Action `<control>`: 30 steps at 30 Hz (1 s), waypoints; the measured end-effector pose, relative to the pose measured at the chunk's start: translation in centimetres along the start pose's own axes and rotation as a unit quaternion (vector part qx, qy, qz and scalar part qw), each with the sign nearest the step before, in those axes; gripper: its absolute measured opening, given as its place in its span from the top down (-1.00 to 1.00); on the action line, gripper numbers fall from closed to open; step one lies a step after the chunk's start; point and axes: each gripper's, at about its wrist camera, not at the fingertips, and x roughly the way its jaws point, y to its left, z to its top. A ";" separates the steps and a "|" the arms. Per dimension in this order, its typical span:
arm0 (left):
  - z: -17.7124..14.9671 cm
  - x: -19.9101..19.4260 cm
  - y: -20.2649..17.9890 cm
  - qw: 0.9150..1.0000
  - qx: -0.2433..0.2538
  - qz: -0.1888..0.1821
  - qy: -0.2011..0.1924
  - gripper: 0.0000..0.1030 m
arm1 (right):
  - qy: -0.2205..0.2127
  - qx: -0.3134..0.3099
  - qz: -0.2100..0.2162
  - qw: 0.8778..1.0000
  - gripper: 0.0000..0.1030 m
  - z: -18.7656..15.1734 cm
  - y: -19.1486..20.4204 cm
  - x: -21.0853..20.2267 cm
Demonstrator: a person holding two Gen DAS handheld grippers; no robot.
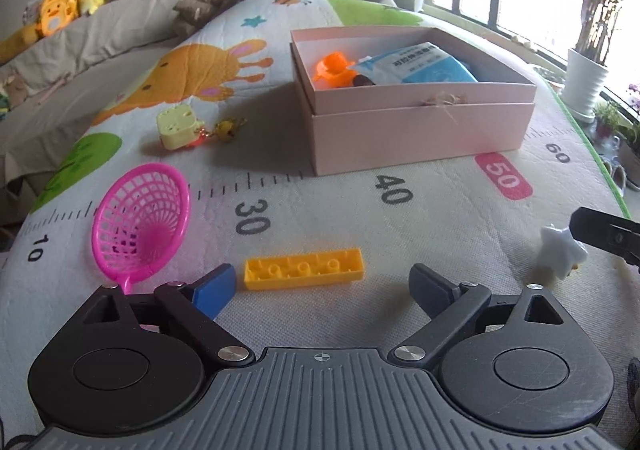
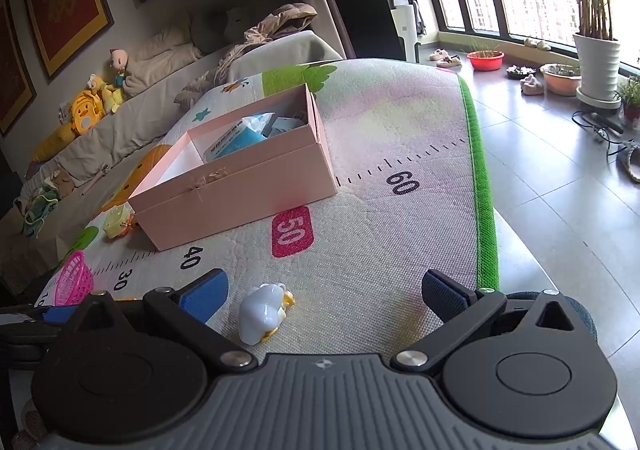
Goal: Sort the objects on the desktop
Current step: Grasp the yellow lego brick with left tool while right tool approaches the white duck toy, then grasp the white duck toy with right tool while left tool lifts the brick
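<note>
Left wrist view shows the left gripper (image 1: 322,284) spread wide around the yellow brick (image 1: 304,273) lying flat on the mat (image 1: 400,218); closing off-centre could skid it; right gripper (image 2: 324,294) gapes, empty, by the white duck (image 2: 262,312).

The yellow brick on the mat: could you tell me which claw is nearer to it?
Left. The left claw sits open just before the yellow brick; the right claw is off beside the white duck.

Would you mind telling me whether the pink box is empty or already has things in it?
Partly filled. The open pink box already holds an orange toy and a blue-and-white packet.
</note>
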 end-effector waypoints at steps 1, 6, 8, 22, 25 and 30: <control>0.1 0.1 0.3 1.000 -0.008 -0.007 0.002 -0.72 | 0.000 -0.001 0.001 1.000 -1.00 0.0 0.0 0.0; 0.4 -0.1 1.0 1.000 -0.016 -0.016 0.002 -0.32 | 0.001 -0.016 0.010 1.000 -1.00 -0.1 0.5 -0.1; 0.5 -0.3 1.5 0.999 -0.025 -0.032 0.008 -0.32 | 0.006 -0.034 0.011 0.999 -1.00 -0.1 1.1 0.1; 0.1 -2.9 7.4 0.984 -0.120 -0.120 0.043 -0.32 | 0.064 -0.126 0.022 0.990 -0.77 0.1 4.8 1.0; -0.8 -4.2 6.3 0.993 -0.067 -0.101 0.013 -0.32 | 0.073 -0.137 0.026 0.988 -0.73 0.2 5.2 1.1; -3.1 -6.9 3.2 0.996 0.056 -0.049 -0.058 -0.32 | 0.091 -0.148 0.015 0.985 -0.53 0.3 5.5 2.2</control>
